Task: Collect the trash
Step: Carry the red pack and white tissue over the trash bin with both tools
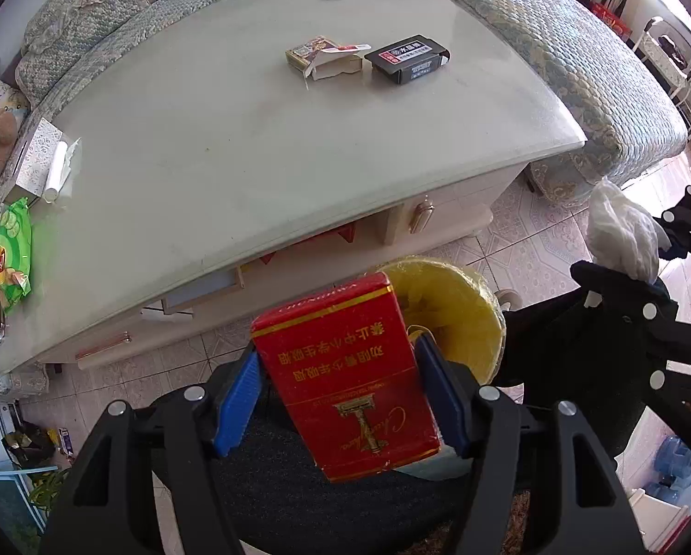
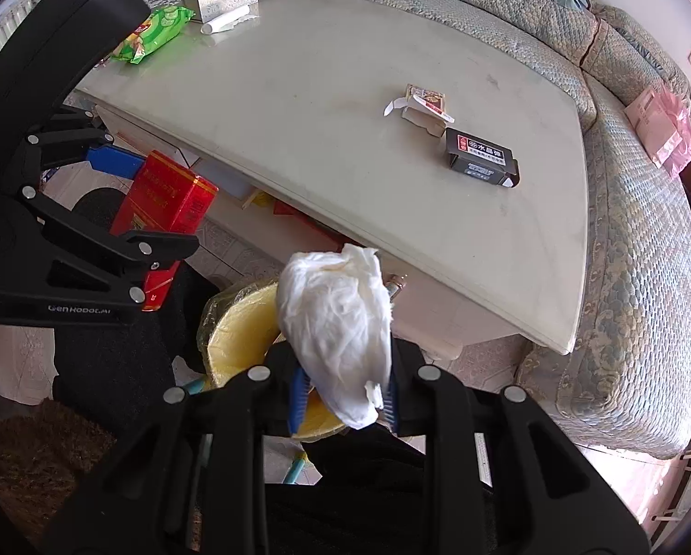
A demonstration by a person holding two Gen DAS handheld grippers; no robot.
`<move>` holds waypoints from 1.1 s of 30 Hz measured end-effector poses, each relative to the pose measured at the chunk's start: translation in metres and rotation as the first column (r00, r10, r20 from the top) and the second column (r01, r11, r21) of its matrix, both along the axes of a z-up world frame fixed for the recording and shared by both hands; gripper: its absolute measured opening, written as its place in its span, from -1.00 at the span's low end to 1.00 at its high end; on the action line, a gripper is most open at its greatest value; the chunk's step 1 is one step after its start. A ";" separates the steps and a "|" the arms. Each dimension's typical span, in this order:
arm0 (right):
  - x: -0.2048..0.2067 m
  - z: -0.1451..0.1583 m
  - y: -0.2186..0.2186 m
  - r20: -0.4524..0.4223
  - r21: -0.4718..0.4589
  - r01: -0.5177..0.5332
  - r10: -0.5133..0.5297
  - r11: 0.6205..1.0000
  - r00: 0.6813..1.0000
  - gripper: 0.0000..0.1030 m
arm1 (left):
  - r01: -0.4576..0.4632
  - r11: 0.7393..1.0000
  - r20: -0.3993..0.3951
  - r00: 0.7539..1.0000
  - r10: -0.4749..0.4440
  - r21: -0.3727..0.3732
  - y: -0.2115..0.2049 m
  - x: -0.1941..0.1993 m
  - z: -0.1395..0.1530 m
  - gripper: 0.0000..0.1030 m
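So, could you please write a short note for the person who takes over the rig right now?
Left gripper: shut on the red cigarette pack.
Right gripper: shut on the crumpled white tissue.
Both are off the table, above the yellow bin on the floor beside it.
Done: these two items picked up; not yet dropped.
Left: release both into the bin, then fetch the torn small box and the black box from the white table. The green snack bag at the table's end may be trash too; I cannot tell.
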State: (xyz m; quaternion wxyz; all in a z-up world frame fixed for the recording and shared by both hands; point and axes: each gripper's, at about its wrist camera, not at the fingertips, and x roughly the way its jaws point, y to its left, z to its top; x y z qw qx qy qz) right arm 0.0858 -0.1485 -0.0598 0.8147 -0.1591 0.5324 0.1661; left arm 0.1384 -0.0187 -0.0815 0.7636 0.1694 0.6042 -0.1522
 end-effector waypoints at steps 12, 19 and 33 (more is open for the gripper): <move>-0.016 -0.050 0.013 -0.064 -0.018 -0.018 0.017 1.000 0.998 -0.50 | 0.041 0.999 -0.076 0.996 -0.041 -0.005 -0.003 -0.019 -0.072 0.23; -0.018 -0.081 0.014 -0.095 -0.027 -0.016 0.014 0.999 0.995 -0.50 | 0.062 0.998 -0.111 0.992 -0.062 0.000 -0.007 -0.022 -0.112 0.23; -0.010 -0.156 0.016 -0.196 -0.027 -0.008 0.003 1.000 0.981 -0.50 | 0.086 0.996 -0.153 0.985 -0.080 0.037 -0.013 -0.011 -0.181 0.23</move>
